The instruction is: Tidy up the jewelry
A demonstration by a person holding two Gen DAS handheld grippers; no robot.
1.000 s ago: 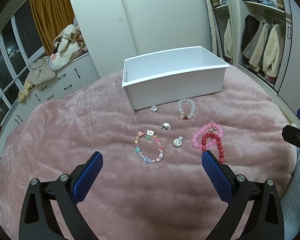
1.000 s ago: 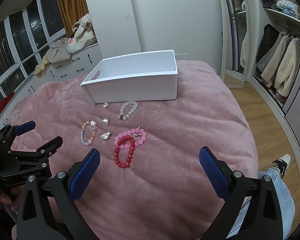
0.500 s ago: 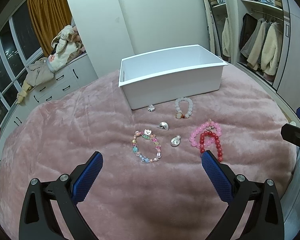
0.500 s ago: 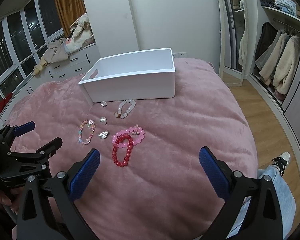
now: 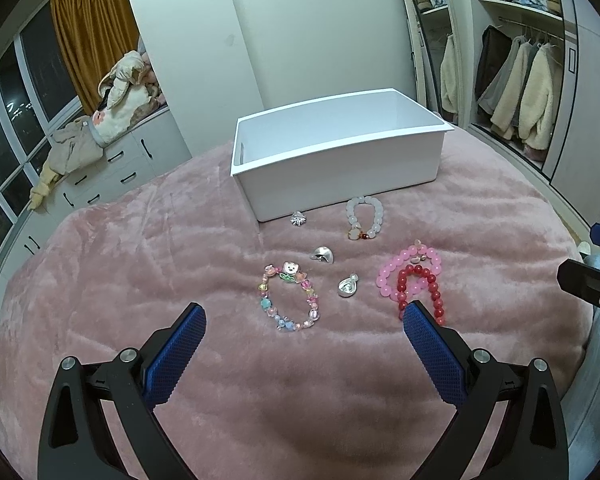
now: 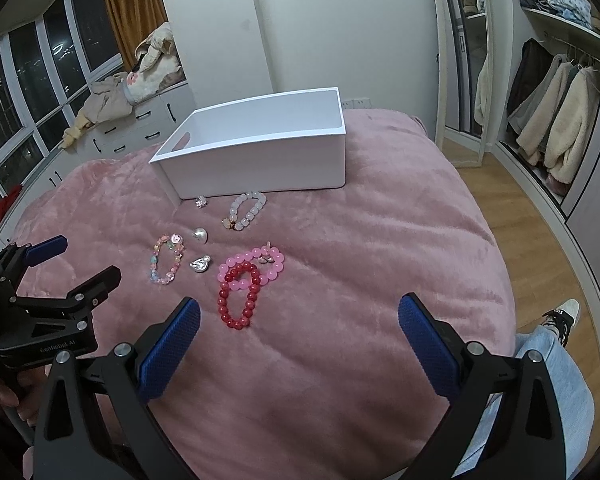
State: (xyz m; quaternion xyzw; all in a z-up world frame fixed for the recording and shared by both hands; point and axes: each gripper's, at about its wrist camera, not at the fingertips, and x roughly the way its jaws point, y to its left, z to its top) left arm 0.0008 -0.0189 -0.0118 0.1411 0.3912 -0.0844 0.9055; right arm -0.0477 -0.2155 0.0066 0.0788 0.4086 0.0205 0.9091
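Observation:
An empty white box [image 5: 340, 168] [image 6: 260, 156] stands on a pink plush blanket [image 5: 140, 264]. In front of it lie a multicolour bead bracelet [image 5: 288, 298] [image 6: 166, 258], a red bracelet [image 5: 420, 292] [image 6: 240, 296] overlapping a pink one [image 5: 408, 266] [image 6: 256, 266], a white bracelet [image 5: 364, 216] [image 6: 248, 210], and three small silver pieces [image 5: 323, 255]. My left gripper [image 5: 300, 336] is open, above the blanket short of the multicolour bracelet. My right gripper [image 6: 298, 328] is open, right of the red bracelet.
A cabinet with piled clothes [image 5: 112, 112] stands at the far left by windows. An open wardrobe with coats [image 5: 520, 100] is at the right. The blanket's right edge drops to a wood floor [image 6: 520, 208]. The person's leg and shoe [image 6: 556, 328] are there.
Both grippers have drawn back and risen slightly, so the jewelry and box sit a little farther off. Both stay open; nothing on the blanket moved.

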